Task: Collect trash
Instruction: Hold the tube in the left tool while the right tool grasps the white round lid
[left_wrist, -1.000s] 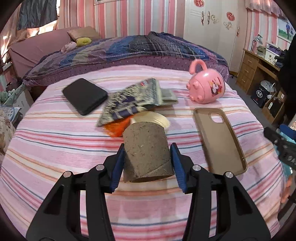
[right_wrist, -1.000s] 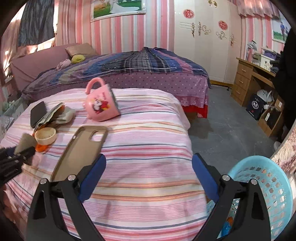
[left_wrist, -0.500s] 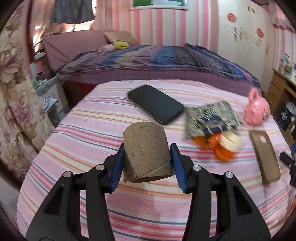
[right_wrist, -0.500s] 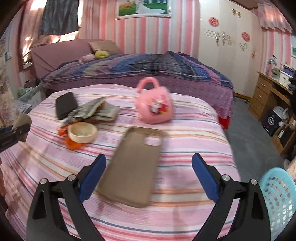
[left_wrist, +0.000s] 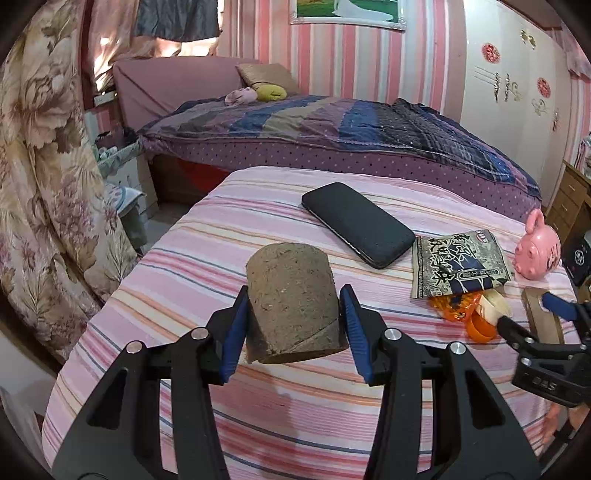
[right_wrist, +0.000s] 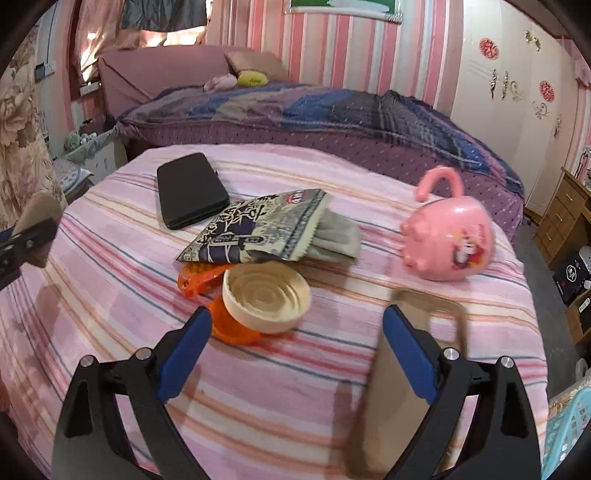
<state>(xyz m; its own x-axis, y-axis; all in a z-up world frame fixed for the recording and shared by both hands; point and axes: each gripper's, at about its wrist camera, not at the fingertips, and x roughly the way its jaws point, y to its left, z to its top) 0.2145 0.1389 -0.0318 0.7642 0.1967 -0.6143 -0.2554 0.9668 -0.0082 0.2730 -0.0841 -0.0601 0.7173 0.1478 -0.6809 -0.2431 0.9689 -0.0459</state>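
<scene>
My left gripper (left_wrist: 292, 325) is shut on a brown cardboard roll (left_wrist: 291, 302) and holds it above the pink striped table (left_wrist: 221, 258); it shows at the left edge of the right wrist view (right_wrist: 35, 214). My right gripper (right_wrist: 295, 347) is open and empty, just in front of a cream lid (right_wrist: 266, 297) that rests on an orange wrapper (right_wrist: 201, 277). A black-and-white snack packet (right_wrist: 255, 227) lies behind the lid, over a grey folded thing (right_wrist: 338, 236). The right gripper also shows at the right of the left wrist view (left_wrist: 532, 314).
A black phone (right_wrist: 190, 190) lies at the back left. A pink mug (right_wrist: 448, 243) lies on its side at the right. A tan phone case (right_wrist: 406, 376) lies under my right finger. A blue basket (right_wrist: 569, 432) stands on the floor at the lower right. A bed stands behind the table.
The left gripper has swung left with the roll still in it. The right gripper has moved left and closer to the lid and packet; the basket has slid to the frame's edge.
</scene>
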